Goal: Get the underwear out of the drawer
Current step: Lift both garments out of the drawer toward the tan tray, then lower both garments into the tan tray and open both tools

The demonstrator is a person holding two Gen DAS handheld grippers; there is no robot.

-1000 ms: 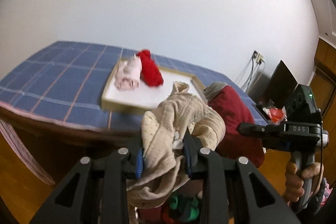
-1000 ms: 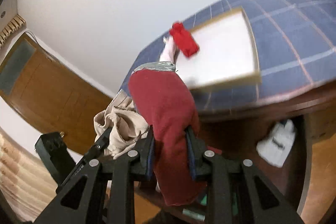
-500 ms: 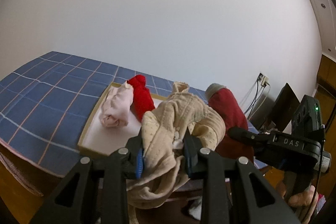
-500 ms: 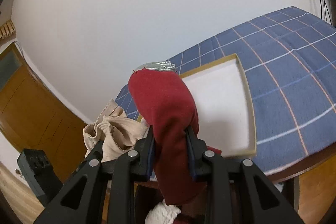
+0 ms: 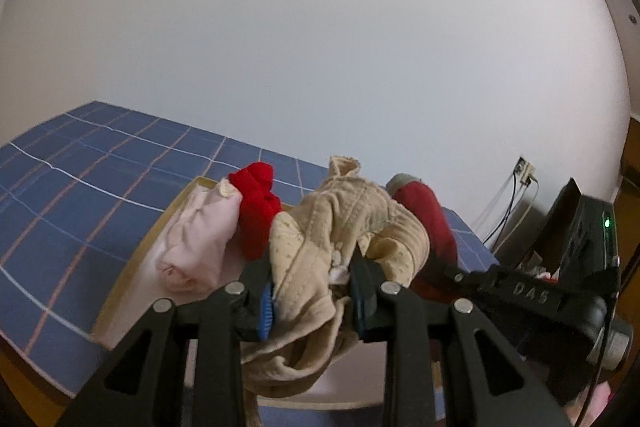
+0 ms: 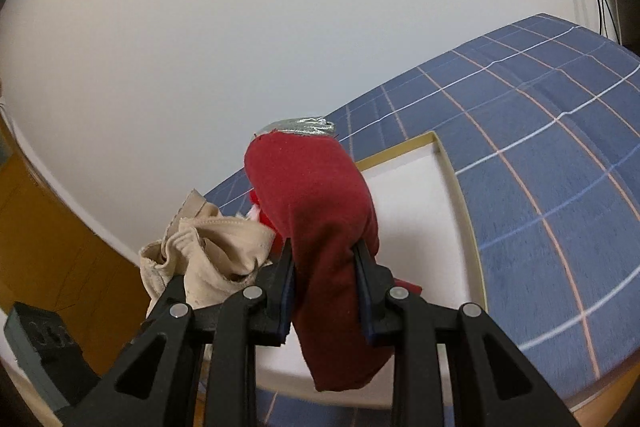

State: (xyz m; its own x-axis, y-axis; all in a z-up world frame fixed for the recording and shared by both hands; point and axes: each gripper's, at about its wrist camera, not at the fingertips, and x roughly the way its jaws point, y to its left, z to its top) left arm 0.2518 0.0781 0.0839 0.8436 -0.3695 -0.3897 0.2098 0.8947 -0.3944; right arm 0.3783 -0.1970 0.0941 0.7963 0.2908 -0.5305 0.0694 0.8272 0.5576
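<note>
My left gripper (image 5: 312, 287) is shut on a bunched beige underwear (image 5: 344, 227), held over the near end of a white tray (image 5: 120, 279). My right gripper (image 6: 325, 267) is shut on a rolled dark red underwear (image 6: 316, 211) with a grey waistband, held above the same white tray (image 6: 460, 187). In the tray lie a pink underwear (image 5: 200, 239) and a bright red underwear (image 5: 256, 211), side by side. The right gripper's black body shows at the right of the left wrist view, and the beige underwear (image 6: 208, 259) hangs at the left of the right wrist view. The drawer is out of view.
The tray rests on a table under a blue checked cloth (image 5: 72, 179), (image 6: 560, 147). A plain white wall stands behind. Cables and a wall socket (image 5: 524, 171) are at the far right, and brown wooden furniture (image 6: 48, 235) stands at the left of the right wrist view.
Both grippers have risen from below the table edge and moved over the tray, each still clamping its garment. The tray and the cloth now lie under them, and the space under the table has left view.
</note>
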